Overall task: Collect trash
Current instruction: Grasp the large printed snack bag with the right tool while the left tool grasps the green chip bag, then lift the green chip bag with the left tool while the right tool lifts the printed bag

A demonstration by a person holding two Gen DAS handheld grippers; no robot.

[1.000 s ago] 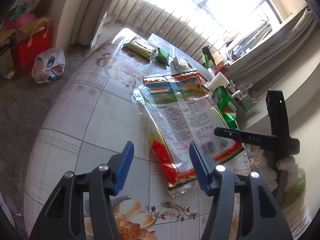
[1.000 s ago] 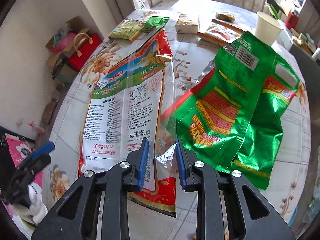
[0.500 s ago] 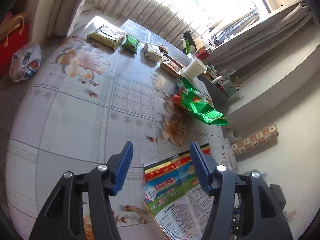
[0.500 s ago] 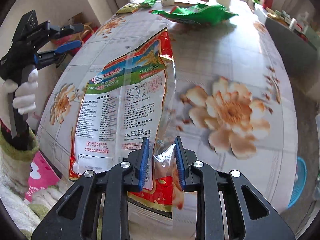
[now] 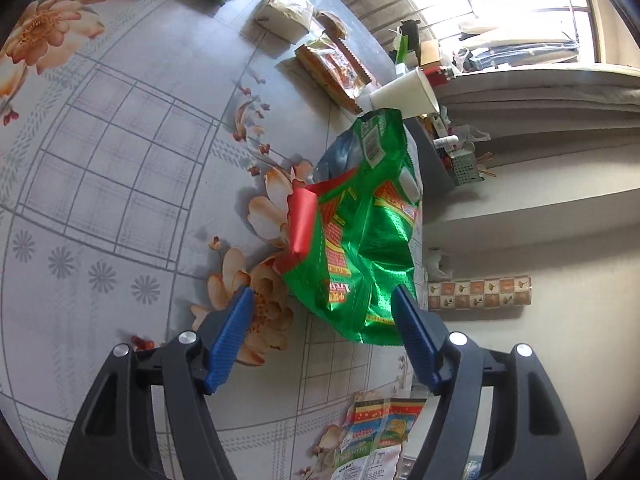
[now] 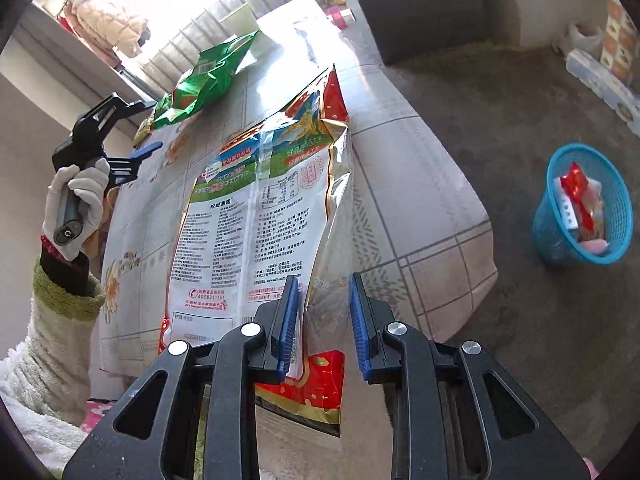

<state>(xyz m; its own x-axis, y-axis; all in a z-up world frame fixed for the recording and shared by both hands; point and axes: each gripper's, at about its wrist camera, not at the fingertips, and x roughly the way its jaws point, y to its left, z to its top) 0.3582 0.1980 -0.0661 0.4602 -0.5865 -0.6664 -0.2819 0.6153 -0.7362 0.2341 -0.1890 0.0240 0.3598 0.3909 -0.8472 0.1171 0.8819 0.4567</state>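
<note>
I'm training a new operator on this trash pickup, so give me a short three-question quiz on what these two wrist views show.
1. True or false: the right gripper grips the large snack bag.
2. Which wrapper lies ahead of the open left gripper? A green bag B paper cup
3. Fill in: the blue basket stands on the ____.

Key: 1 true; 2 A, the green bag; 3 floor.

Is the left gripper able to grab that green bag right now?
Probably yes: the left gripper is open, the green bag lies just ahead on the table, and nothing sits between them.
</note>
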